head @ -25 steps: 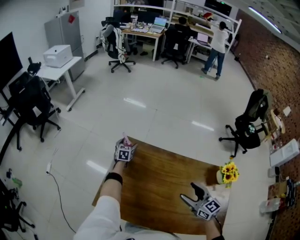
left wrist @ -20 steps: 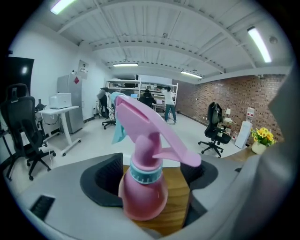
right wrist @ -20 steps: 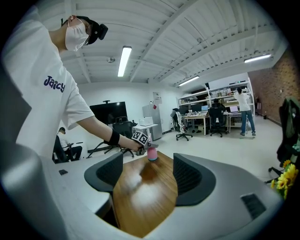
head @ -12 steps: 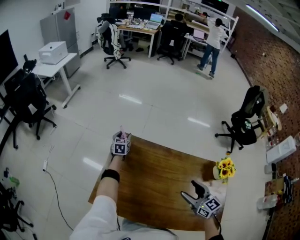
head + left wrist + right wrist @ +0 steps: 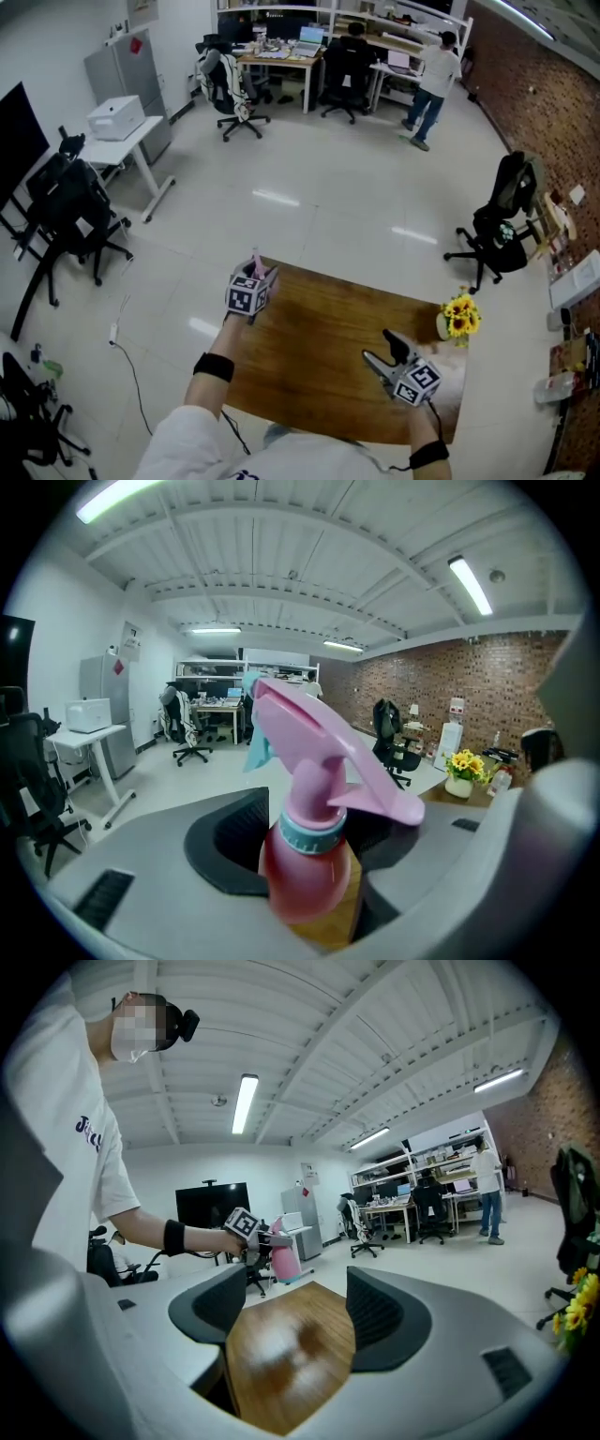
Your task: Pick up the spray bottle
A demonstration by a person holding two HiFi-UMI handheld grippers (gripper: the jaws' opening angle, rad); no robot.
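Note:
A pink spray bottle (image 5: pixel 307 860) with a pink trigger head and a teal collar stands upright between the jaws of my left gripper (image 5: pixel 309 841), which is shut on its body. In the head view the left gripper (image 5: pixel 257 274) holds the spray bottle (image 5: pixel 259 266) over the far left corner of the wooden table (image 5: pixel 319 342). In the right gripper view the spray bottle (image 5: pixel 284 1260) hangs in the air above that corner. My right gripper (image 5: pixel 382 349) is open over the table's near right part, with nothing between its fingers (image 5: pixel 375 1312).
A vase of yellow flowers (image 5: pixel 457 321) stands at the table's right edge. Black office chairs (image 5: pixel 497 234) and a white desk with a printer (image 5: pixel 117 117) stand on the floor around. People (image 5: pixel 433 70) are at desks far back.
The left gripper has come up off the table's far left corner with the pink bottle in it. The right gripper has stayed where it was.

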